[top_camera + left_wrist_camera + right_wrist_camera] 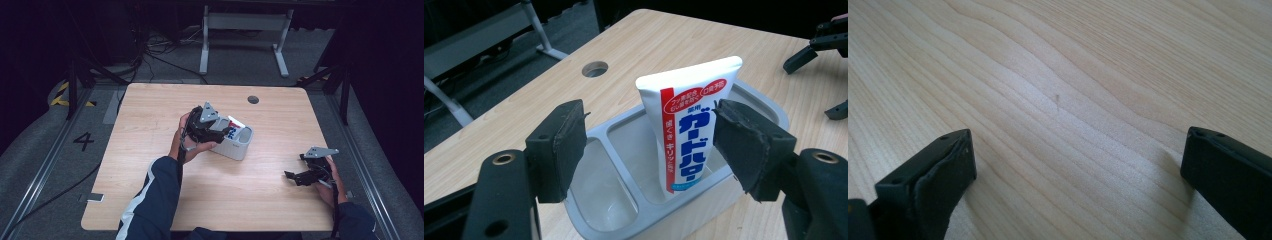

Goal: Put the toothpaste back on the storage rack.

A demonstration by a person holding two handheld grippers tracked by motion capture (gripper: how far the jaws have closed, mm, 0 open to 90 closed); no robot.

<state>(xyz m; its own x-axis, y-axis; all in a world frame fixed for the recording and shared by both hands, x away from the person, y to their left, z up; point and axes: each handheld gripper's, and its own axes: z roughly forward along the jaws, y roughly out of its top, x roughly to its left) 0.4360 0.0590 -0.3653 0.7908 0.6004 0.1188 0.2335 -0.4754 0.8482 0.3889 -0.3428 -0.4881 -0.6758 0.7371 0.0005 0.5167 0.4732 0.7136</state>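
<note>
The toothpaste tube [689, 125] stands upright in the middle compartment of a grey 3-compartment organiser tray [624, 220], leaning lightly against the tray's far wall; the tray sits near the centre of the wooden bench [150, 150]. The tube likely stands this way because a narrow compartment props it, so it needs no hand to keep it up.

The left tool [212, 131] hovers right over the tray with its jaws spread. In the left gripper view the left pad stands well clear of the tube, while the right pad sits just beside or against the tube's edge; nothing is pinched, so I judge the tube released, with the placing step about done.

The right tool [300, 176] rests low near the bench's right edge, well apart from the tray, its jaws wide with bare wood grain between them. It appears parked to keep out of the way.

The high view gives the layout: both hands, the tray's place, and a round cable hole [253, 99] farther back. The left gripper view adds the tube's red and blue Japanese lettering and the tray's empty neighbouring compartments.
</note>
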